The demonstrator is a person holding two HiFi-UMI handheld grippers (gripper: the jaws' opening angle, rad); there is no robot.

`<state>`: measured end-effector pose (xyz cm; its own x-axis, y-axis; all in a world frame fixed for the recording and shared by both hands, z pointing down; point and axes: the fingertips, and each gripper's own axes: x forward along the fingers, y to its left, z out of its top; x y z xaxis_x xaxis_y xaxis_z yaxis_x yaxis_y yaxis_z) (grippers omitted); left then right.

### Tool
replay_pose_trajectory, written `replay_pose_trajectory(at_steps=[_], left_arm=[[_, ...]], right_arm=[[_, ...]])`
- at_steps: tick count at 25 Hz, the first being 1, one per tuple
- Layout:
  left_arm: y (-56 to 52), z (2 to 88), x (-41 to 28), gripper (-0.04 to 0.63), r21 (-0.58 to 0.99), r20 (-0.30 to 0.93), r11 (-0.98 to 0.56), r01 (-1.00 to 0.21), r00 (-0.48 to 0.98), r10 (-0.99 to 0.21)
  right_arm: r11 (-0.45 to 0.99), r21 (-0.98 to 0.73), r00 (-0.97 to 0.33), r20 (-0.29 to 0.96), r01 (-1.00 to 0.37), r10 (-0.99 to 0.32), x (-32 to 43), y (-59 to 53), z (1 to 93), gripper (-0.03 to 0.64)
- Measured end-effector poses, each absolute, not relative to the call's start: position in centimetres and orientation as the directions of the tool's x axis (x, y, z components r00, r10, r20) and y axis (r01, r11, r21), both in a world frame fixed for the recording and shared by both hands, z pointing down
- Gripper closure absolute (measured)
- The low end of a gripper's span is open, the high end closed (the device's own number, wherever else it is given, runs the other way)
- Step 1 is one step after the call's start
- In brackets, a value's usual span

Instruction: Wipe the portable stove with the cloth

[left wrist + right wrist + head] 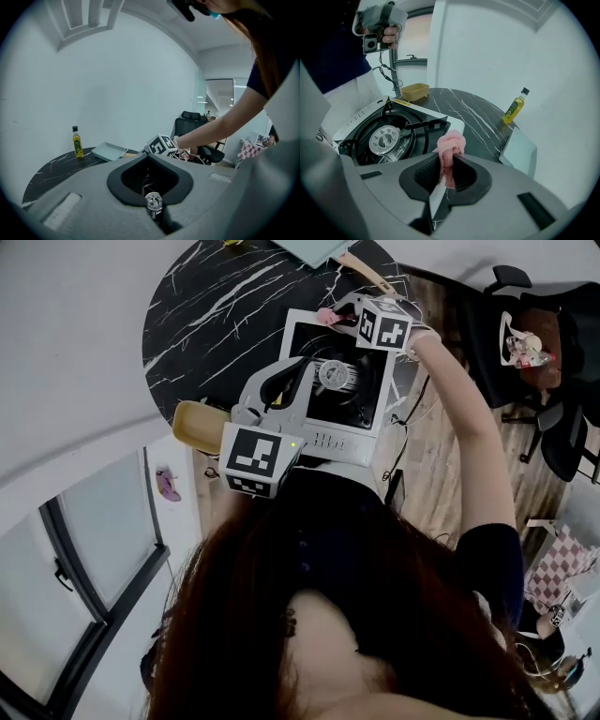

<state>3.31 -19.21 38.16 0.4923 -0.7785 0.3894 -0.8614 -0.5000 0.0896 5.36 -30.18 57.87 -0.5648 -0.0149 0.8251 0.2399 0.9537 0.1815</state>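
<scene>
The portable stove (349,420) sits on the round black marble desk (206,306), near the person. It is a white, square unit with a dark well in the middle. A silver round burner (384,139) lies in that well, under a black pan support (424,125).

The cloth (451,143) is pink and knobbly, bunched into a small wad. The right gripper (449,161) has its jaws clamped on it, so the wad sticks out past the tips. In the head view the cloth (326,315) hangs at the stove's far edge, by the far left corner. Whether it touches the white rim cannot be told.

The left gripper (149,174) is held higher, its jaws together with nothing between them. In the head view it (291,381) covers the stove's near left part.

Beyond the stove stand a yellow oil bottle (514,108), a pale blue tray (518,147) and a tan container (415,91).

The left gripper's grey body blocks the lower half of the left gripper view, so only the desk's far side and the right gripper's marker cube (159,144) show there. Dark hair fills the bottom of the head view and cuts off the desk's near edge. The marks on the stove's front panel are too small to read.
</scene>
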Motion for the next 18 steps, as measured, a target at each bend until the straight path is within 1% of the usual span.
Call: replay_pose_trajectory(at_steps=[18], left_arm=[[-19.2,37.8,4.4,0.586,0.082,0.382,-0.533,-0.842,0.521,-0.763]], right_arm=[[0.956,0.175,-0.548,0.836,0.236,-0.018,7.9,-30.0,58.0,0.563]])
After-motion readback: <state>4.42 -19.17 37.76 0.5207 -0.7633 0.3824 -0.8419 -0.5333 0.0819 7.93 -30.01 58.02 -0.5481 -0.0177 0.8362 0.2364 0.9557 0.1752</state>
